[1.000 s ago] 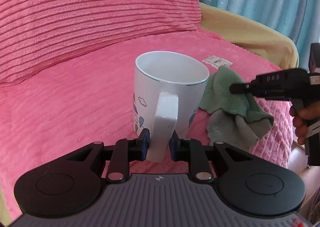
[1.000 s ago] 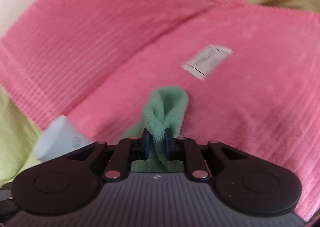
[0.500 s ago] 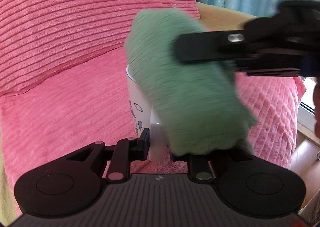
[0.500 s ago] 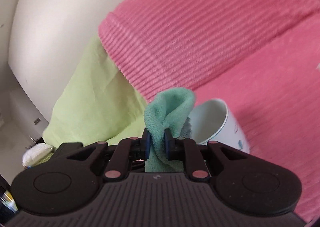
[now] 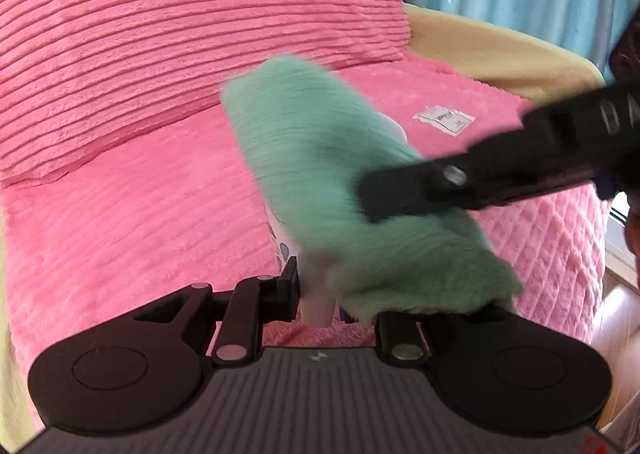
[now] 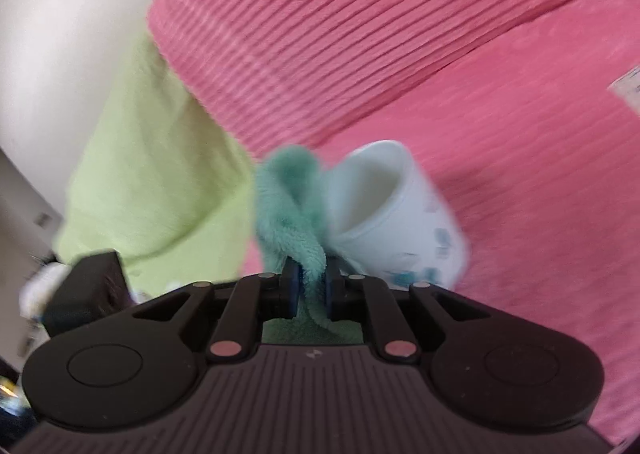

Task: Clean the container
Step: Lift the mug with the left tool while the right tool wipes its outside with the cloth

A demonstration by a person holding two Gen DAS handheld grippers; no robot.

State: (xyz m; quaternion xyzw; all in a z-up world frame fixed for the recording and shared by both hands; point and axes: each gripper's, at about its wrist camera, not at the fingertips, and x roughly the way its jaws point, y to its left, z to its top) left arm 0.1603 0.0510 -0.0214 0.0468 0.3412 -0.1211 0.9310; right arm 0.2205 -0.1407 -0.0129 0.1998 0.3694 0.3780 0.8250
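Two grippers: left gripper jaws clamp mug handle; right gripper jaws pinch cloth; mug mouth up.

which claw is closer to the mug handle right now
Left. The left claw is clamped on the mug's handle. The right claw holds the green cloth beside the mug rim, off the handle.

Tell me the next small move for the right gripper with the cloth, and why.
Probably lower the green cloth into the white mug. The right gripper pinches the cloth beside the mug's open mouth, apparently not inside yet, while the left gripper grips the handle, steadying it.
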